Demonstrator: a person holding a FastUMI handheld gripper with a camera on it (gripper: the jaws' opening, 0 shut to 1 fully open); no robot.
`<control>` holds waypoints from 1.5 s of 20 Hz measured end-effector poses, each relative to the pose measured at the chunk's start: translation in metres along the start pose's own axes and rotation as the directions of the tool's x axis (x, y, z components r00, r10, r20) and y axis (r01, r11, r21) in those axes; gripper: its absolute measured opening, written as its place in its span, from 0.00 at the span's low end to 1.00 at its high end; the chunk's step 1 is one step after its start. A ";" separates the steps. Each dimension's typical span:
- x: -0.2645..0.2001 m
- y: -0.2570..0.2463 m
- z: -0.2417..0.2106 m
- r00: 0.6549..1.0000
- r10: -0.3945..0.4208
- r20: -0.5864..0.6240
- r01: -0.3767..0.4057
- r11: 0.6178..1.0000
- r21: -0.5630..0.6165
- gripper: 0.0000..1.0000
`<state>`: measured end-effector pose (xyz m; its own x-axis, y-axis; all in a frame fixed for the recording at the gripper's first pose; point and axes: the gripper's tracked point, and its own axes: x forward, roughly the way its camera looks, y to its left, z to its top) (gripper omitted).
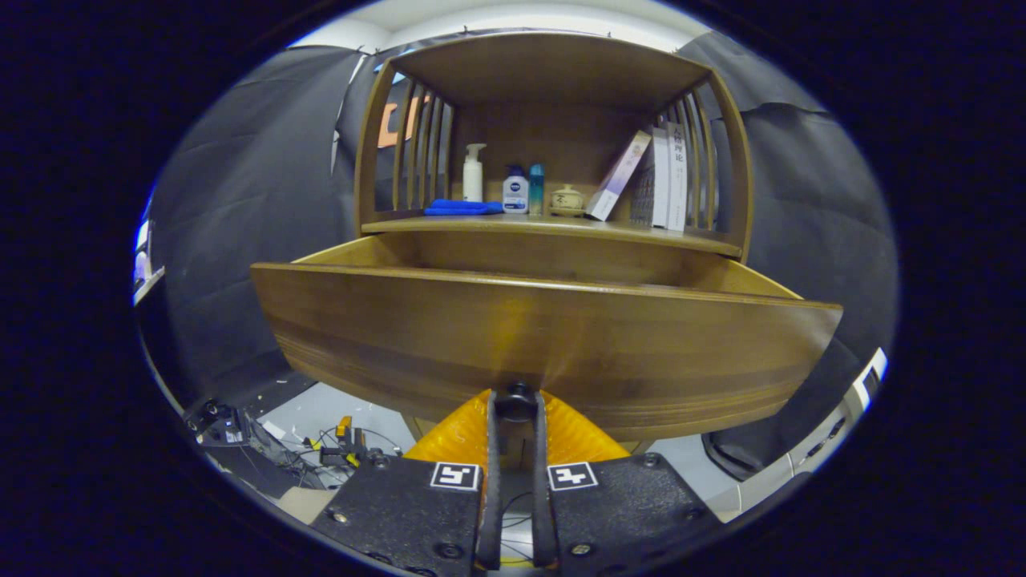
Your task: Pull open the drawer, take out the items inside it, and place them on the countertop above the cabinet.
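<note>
1. Gripper view: my gripper point(515, 405) was clenched on the drawer knob point(517, 398), both fingers point(490, 449) pressing it from either side, close together.
2. The drawer point(545, 336) was already pulled well out of the cabinet point(553, 144). Its front panel sat straight ahead of the fingers, long axis running side to side across my line of approach.
3. Drawer interior lay beyond and above the front panel. From this low angle I couldn't see what was inside, only the side walls and the back.
4. The countertop point(553, 228) sat just above the drawer opening, further back. It carried a blue cloth point(461, 207), a pump bottle point(474, 172), two small bottles point(521, 191), a small pot point(567, 198) and books point(653, 180).
5. My call: pull stage looked done or nearly done. Next I'd have to let go of the knob, lift over the front panel and reach down into the drawer.
</note>
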<state>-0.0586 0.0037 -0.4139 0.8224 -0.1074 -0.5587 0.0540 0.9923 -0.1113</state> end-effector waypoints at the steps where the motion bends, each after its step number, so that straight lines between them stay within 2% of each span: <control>1: 0.000 0.000 0.000 1.000 -0.001 -0.016 0.001 1.000 -0.008 0.18; 4: -0.002 0.000 0.000 0.997 0.002 -0.076 -0.002 1.000 0.009 0.20; 7: -0.016 -0.001 0.014 0.998 -0.002 -0.056 0.000 0.999 -0.033 0.31; 10: -0.037 0.014 0.045 0.997 0.074 -0.006 -0.074 0.994 -0.074 0.36; 13: -0.044 0.028 0.083 0.987 0.158 0.001 -0.157 0.987 -0.043 0.54; 16: -0.029 0.024 0.112 0.989 0.149 -0.013 -0.150 0.988 -0.046 0.71; 20: 0.000 0.013 0.124 0.988 0.125 -0.085 -0.129 0.991 -0.039 0.73; 23: 0.019 0.012 0.116 0.965 0.164 -0.203 -0.151 0.986 0.074 0.73; 28: 0.059 -0.011 0.127 0.958 0.101 -0.270 -0.092 0.995 0.045 0.70; 30: 0.071 -0.007 0.124 0.941 0.127 -0.315 -0.113 0.992 0.061 0.70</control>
<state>0.0699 -0.0035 -0.3507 0.6020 0.0053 -0.7984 -0.0050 1.0000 0.0028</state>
